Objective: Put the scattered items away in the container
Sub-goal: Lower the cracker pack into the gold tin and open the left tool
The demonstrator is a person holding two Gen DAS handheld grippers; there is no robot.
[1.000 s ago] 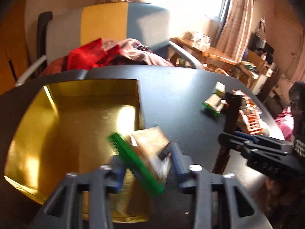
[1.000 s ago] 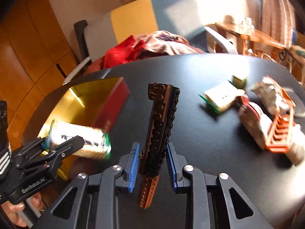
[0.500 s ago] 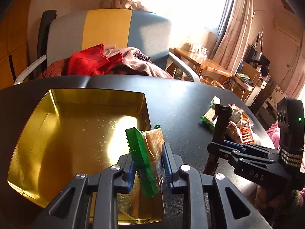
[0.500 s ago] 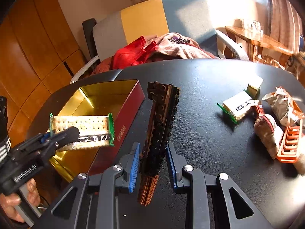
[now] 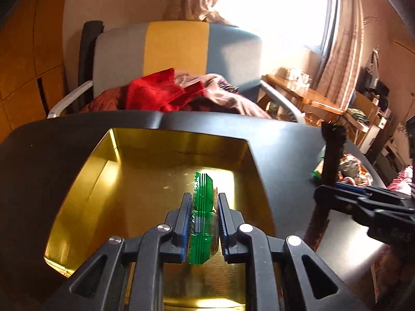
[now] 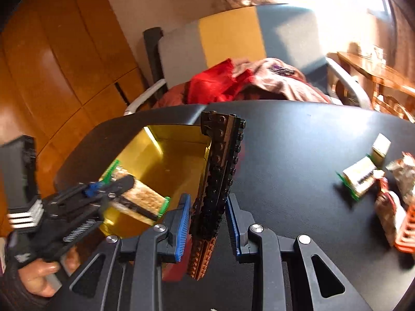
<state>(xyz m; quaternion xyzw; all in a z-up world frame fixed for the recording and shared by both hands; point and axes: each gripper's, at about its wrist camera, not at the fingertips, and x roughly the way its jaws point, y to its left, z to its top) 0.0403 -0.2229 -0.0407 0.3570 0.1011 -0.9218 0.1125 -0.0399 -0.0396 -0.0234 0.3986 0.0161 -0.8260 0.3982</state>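
Your left gripper's blue-padded black fingers point(image 5: 202, 216) frame a green-edged snack packet with a tan cracker print point(image 5: 201, 217). Below it you see the square tin with a shiny gold inside point(image 5: 124, 189) and a red outer wall. Your right gripper point(image 6: 209, 223), also black with blue pads, frames a long studded brick strip, black above and brown at its lower end point(image 6: 216, 186). The round table is matte black point(image 6: 298, 140).

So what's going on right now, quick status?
Left gripper shut on cracker packet, over gold tin. Right gripper shut on black brick bar. Nothing blocking the tin.
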